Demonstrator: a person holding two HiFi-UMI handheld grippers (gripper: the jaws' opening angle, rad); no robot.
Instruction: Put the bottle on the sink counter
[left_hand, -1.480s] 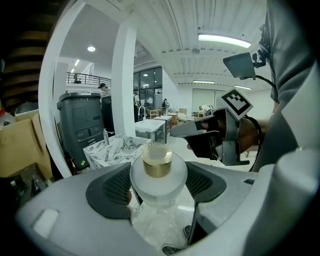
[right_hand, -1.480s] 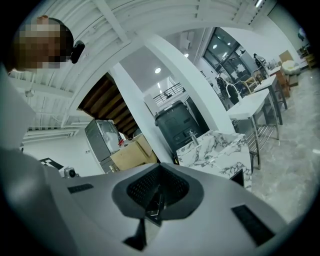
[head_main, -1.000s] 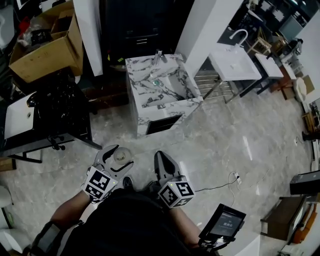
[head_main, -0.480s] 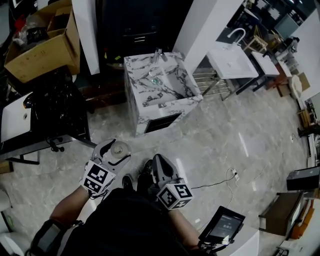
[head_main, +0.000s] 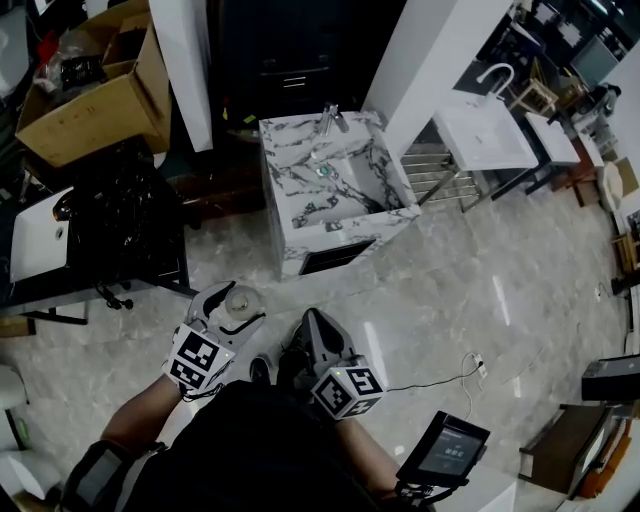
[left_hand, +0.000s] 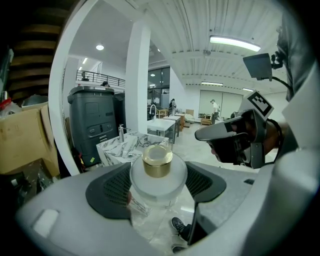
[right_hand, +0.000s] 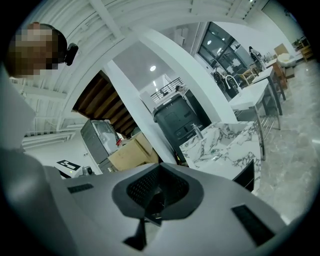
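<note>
Currently, the left gripper (head_main: 228, 312) holds the bottle (head_main: 240, 300) low over the marble floor (head_main: 450, 290), well apart from the sink counter (head_main: 292, 205) that stands ahead of the person. The head view shows only the bottle's top between the jaws. The left gripper view shows the grip itself: both dark pads (left_hand: 112, 192) pinch the frosted round body of the bottle (left_hand: 159, 182), with the gold cap (left_hand: 157, 160) on top. That view also shows the right gripper (left_hand: 205, 133) just beside it. In the right gripper view, the right gripper (right_hand: 159, 192) has its jaws pressed together with nothing between them. The sink counter (right_hand: 225, 145) and its faucet (right_hand: 198, 131) appear beyond.
</note>
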